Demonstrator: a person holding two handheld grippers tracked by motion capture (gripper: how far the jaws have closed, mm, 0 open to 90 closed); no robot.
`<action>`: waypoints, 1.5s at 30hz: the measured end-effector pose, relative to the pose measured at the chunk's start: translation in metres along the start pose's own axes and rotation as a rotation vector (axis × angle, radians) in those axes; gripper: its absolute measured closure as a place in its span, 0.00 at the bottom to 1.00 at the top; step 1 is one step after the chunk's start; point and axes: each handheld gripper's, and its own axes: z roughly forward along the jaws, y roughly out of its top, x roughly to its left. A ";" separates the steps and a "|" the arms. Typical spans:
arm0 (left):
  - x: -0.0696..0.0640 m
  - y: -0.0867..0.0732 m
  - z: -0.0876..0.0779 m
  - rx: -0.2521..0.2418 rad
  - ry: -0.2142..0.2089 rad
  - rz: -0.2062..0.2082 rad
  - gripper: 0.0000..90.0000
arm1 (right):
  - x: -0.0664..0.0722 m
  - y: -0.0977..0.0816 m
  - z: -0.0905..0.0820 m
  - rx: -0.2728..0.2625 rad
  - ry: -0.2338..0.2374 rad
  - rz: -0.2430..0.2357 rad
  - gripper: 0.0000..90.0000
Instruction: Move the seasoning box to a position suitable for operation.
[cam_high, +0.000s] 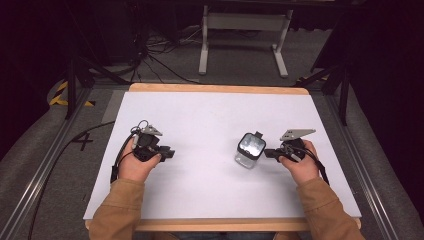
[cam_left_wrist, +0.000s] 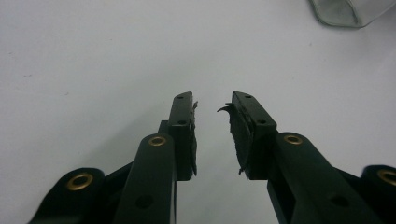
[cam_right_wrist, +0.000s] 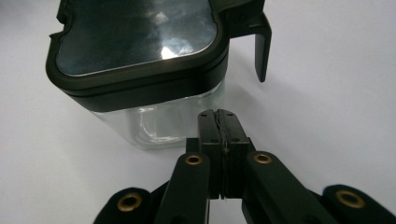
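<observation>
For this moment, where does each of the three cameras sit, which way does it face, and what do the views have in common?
High view: above the person's side, looking forward and down on the white table; both forearms, left gripper and right gripper show.
Left gripper view: rides the left gripper, looking along its parted jaws over bare table, nothing between them.
Right gripper view: rides the right gripper, jaws together, facing the clear container with a black lid.
Shared: the container appears in the high view, and its glass corner in the left gripper view.
</observation>
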 end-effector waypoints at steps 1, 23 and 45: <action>0.000 0.000 0.000 -0.002 -0.001 -0.001 0.78 | 0.001 0.000 0.000 0.005 0.005 0.009 1.00; 0.000 0.000 0.005 0.005 -0.008 -0.013 0.78 | -0.004 0.013 0.030 0.004 0.003 -0.030 1.00; -0.003 0.007 0.017 0.011 -0.058 0.002 0.78 | -0.004 0.022 0.036 -0.006 0.010 -0.073 1.00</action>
